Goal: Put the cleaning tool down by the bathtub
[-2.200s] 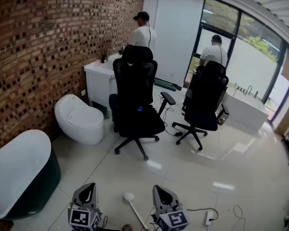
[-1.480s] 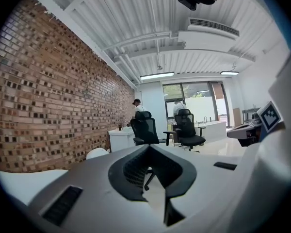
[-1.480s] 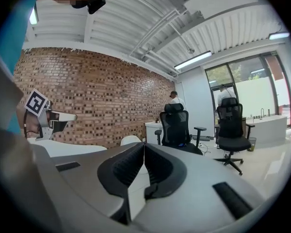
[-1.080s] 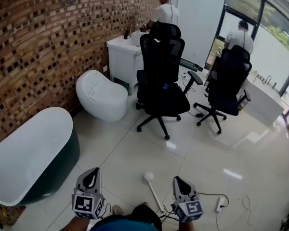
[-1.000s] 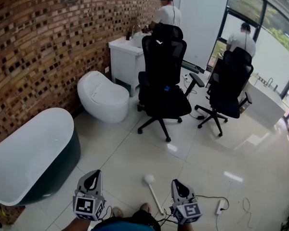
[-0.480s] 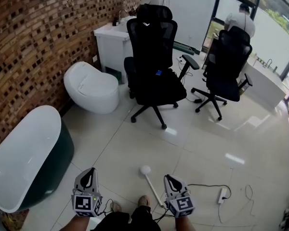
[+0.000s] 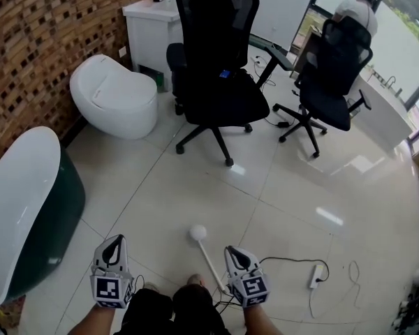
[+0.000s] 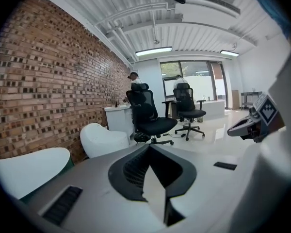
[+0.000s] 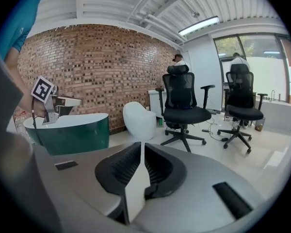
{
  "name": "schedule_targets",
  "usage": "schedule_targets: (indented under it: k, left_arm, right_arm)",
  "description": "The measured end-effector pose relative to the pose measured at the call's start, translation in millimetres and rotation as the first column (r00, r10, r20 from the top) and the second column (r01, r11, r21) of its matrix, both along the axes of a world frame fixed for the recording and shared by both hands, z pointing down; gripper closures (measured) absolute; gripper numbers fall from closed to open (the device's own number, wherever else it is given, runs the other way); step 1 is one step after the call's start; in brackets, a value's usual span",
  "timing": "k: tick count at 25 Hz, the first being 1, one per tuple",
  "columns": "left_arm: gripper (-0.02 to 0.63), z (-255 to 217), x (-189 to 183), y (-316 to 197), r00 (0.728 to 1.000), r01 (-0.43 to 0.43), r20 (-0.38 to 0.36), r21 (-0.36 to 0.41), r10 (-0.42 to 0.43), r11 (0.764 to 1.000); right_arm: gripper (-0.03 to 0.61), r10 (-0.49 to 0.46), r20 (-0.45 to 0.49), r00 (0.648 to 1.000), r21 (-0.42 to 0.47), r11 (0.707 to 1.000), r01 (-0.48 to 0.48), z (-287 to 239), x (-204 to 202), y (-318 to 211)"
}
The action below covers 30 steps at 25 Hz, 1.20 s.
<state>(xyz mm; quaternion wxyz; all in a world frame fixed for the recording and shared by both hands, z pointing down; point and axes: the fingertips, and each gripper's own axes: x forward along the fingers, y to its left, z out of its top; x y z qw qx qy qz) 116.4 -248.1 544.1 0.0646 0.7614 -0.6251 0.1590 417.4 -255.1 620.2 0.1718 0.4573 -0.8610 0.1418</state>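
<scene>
The cleaning tool (image 7: 197, 233) is a thin white stick with a white ball head, and it points away from me over the floor tiles. My right gripper (image 7: 232, 251) is shut on its handle. In the right gripper view the handle (image 9: 136, 188) shows as a white strip between the jaws, which have been easing open a little. My left gripper (image 7: 113, 241) hangs beside it with its jaws closed on nothing (image 8: 149, 147). The bathtub (image 7: 64, 208), white inside and dark green outside, stands at the left by the brick wall and apart from both grippers.
A white toilet (image 7: 112, 96) sits beyond the tub. Two black office chairs (image 7: 216, 61) (image 7: 328, 68) stand ahead on the tiles. A power strip (image 7: 314, 276) with a black cable lies to the right of my right gripper. My own legs (image 7: 174, 309) show at the bottom edge.
The head view has tipped further down and the two people at the back have left it. Both grippers and the tool have sunk toward the floor. The tool stays with the right gripper.
</scene>
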Motion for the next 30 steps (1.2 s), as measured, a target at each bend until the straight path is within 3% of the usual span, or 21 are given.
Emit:
schedule_targets:
  k: [11, 21, 30]
  left_arm:
    - [0.609, 158.4, 12.3, -34.8, 0.997, -0.068, 0.017, -0.067, 0.069, 0.995]
    - [0.609, 300.8, 59.1, -81.6, 0.972, -0.229, 0.038, -0.109, 0.234, 0.967]
    - [0.609, 404.6, 85.5, -100.1, 0.955, -0.291, 0.011, -0.138, 0.295, 0.947]
  right_arm:
    - [0.534, 0.002, -0.023, 1.0, -0.087, 0.996, -0.004, 167.8, -2.6, -18.2]
    - [0.506, 0.017, -0.053, 0.998, -0.137, 0.99, -0.024, 317.9, -4.5, -29.5]
    - [0.495, 0.002, -0.103, 0.995, -0.185, 0.983, -0.021, 429.7, -5.1, -35.0]
